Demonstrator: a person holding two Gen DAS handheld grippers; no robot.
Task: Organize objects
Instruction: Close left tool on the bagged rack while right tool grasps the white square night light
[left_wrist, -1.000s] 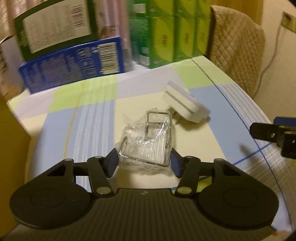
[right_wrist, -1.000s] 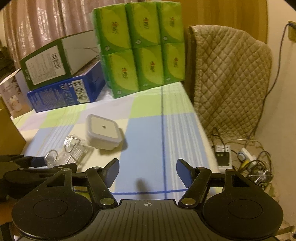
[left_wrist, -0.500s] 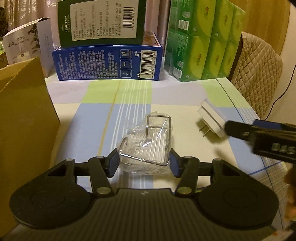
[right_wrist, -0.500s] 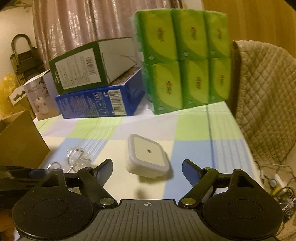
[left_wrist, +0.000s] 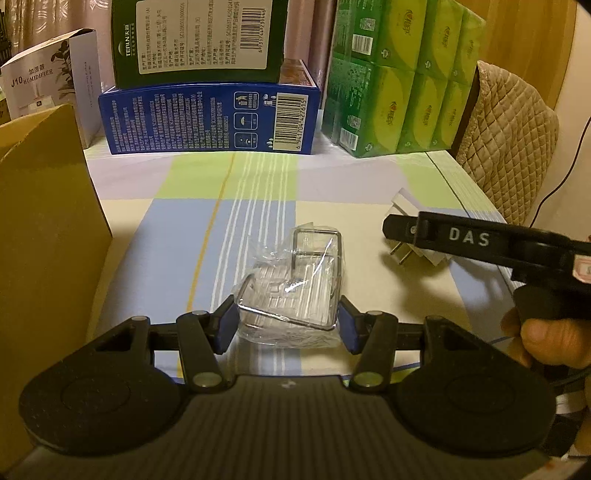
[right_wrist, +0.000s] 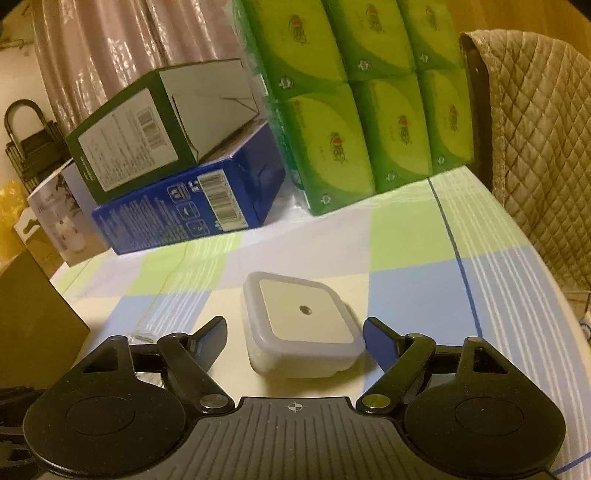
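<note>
Inspection of the left wrist view: the left gripper (left_wrist: 286, 325) is set low over the checked tablecloth (left_wrist: 177, 236), its jaws spread on either side of a clear plastic packet of metal hooks (left_wrist: 291, 291). The blue pads (left_wrist: 226, 326) lie just beside the packet's near corners; whether they press it cannot be told. The packet rests flat on the cloth.

The right gripper (right_wrist: 293, 338) is seen in its own view with jaws wide apart, a square white plug-in night light (right_wrist: 303, 325) lying between them, face up, clear of both fingers. In the left view the light's metal prongs (left_wrist: 400, 254) are seen pointing sideways beneath the right gripper's black finger, and a hand (left_wrist: 546, 341) is noted on that tool's handle.

At the table's far edge a blue carton (left_wrist: 210, 122) is recorded with a dark green carton (left_wrist: 199, 37) stacked on it, and a green multipack of tissues (right_wrist: 362, 99) beside them. A brown cardboard box (left_wrist: 44, 236) stands at the left, and a quilted chair cover (right_wrist: 535, 140) at the right.
</note>
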